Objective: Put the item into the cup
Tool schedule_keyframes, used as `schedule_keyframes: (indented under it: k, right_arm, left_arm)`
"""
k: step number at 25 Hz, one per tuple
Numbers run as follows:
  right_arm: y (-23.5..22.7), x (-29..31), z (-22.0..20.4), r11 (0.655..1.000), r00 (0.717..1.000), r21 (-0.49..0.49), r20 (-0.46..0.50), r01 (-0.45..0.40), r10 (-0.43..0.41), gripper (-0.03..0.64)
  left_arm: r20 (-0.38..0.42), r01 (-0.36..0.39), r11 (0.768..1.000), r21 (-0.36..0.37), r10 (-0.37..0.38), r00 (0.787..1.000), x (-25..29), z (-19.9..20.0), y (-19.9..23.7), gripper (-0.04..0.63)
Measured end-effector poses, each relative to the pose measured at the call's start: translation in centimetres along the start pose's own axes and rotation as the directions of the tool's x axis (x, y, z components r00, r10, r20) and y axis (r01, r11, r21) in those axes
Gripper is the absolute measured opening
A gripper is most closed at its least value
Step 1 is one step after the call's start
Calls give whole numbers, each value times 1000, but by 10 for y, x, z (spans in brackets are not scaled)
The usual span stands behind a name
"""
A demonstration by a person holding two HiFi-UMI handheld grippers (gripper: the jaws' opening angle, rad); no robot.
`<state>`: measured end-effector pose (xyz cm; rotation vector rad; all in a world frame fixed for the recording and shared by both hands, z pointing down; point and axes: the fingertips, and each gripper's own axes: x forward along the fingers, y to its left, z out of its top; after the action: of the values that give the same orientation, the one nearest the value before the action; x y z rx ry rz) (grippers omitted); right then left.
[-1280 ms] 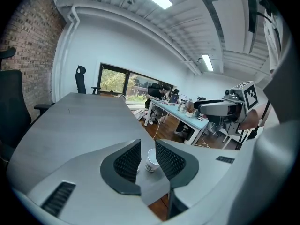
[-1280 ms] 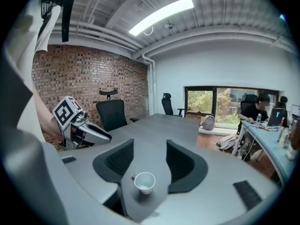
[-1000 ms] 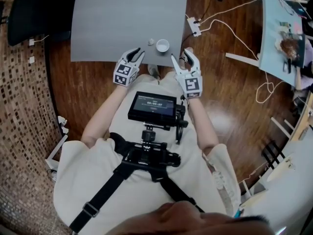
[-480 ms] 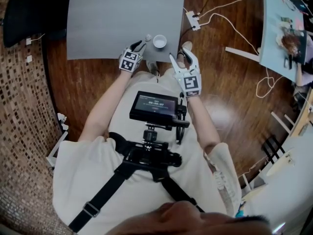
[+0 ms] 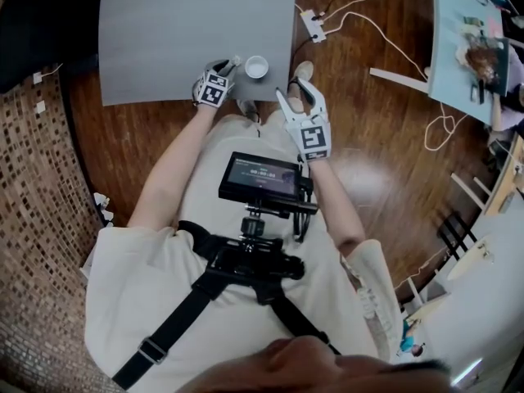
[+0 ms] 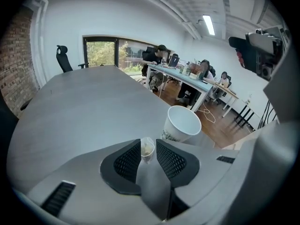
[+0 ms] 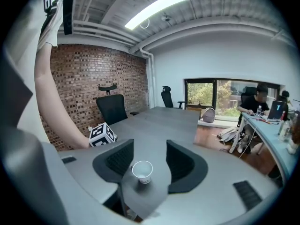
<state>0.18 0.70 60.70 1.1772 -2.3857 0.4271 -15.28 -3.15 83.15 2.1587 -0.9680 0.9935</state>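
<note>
Step in hand, as I read it: the grasp. Left hand-held gripper (image 6: 148,144) has its jaws partly apart either side of the item (image 6: 147,150), a small clear thing standing on the worktop (image 5: 164,31) just left of the cup (image 6: 180,124). Pads look just off it, not squeezing yet.

To do it well:
- Centre the item between the pads.
- Close gently. It looks thin-walled and may crush or pop out.
- Lift above the cup rim, shift right over the mouth, release low.
- Mind the jaw nearer the cup. It's close and could knock it.

Right hand-held gripper (image 7: 150,144) is wide and empty, on the person's side of the cup, off the worktop edge. It could steady the cup if needed.

Count: 1 item, 1 cup, 2 hand-held grippers, 1 worktop.
</note>
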Motion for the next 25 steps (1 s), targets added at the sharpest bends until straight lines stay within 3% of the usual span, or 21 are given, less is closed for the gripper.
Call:
schedule_keyframes:
  k: [7,16,21,25]
  right_arm:
    - [-24,-5,-5,1000,1000,23,-17,8,-7,232]
    - [-27,-2,-3,999,999,29,-27,18,-17,232]
    - [-28,-2,-1,999,999,29,-27,19,-19,232]
    - [-29,-1,-3,1000,999,23,-29,17,-17,232]
  left_arm:
    - [-67,3,999,54,1,998,25,6,-4,103]
    - [-110,33,999,42,-28,994,32,0,-9,71]
    - [-120,14,999,50,-8,993,31,0,-3,11]
    - [-105,8,999,42,-3,994,28,1,1,5]
